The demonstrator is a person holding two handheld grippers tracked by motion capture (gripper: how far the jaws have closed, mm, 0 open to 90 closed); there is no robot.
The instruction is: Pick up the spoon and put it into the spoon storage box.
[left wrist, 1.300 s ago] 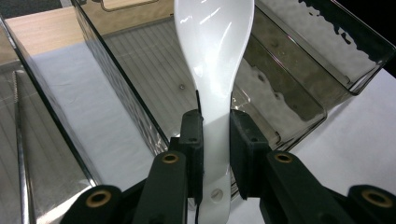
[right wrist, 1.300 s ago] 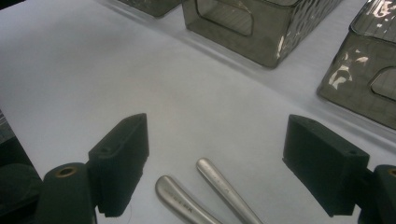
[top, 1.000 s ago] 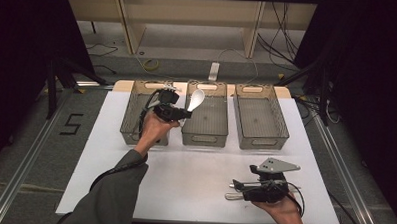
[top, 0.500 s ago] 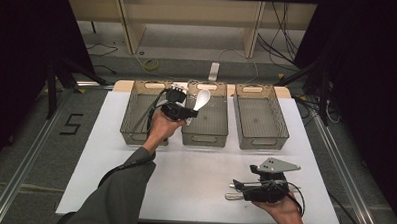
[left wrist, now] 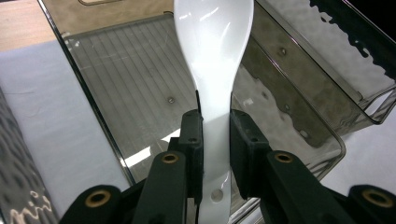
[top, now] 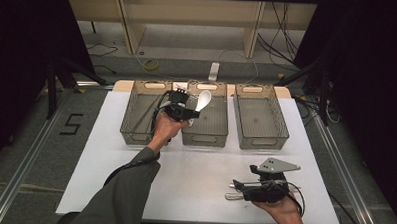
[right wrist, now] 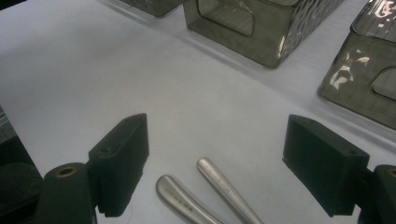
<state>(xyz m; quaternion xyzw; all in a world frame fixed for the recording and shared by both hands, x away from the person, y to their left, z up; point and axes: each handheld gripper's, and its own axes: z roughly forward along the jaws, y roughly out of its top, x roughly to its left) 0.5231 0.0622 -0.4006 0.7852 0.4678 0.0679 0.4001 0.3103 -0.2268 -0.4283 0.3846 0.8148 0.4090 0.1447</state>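
My left gripper (top: 191,110) (left wrist: 215,135) is shut on the handle of a white plastic spoon (top: 204,99) (left wrist: 214,51). The spoon's bowl points away from me, over the near left part of the middle smoky plastic bin (top: 205,138) (left wrist: 135,84). My right gripper (top: 233,189) (right wrist: 217,149) rests low at the front right of the white table (top: 194,167), jaws wide open. Two metal utensil handles (right wrist: 180,198) (right wrist: 229,189) lie on the table between its fingers, untouched.
Three empty grey bins stand in a row at the back of the table: the left bin (top: 139,115), the middle one and the right bin (top: 260,116). Beyond the table's far edge are cables and a wooden frame on the floor.
The left hand has carried the spoon to the right and a little lower, from the edge between the left and middle bins to over the middle bin. The right gripper has stayed still.
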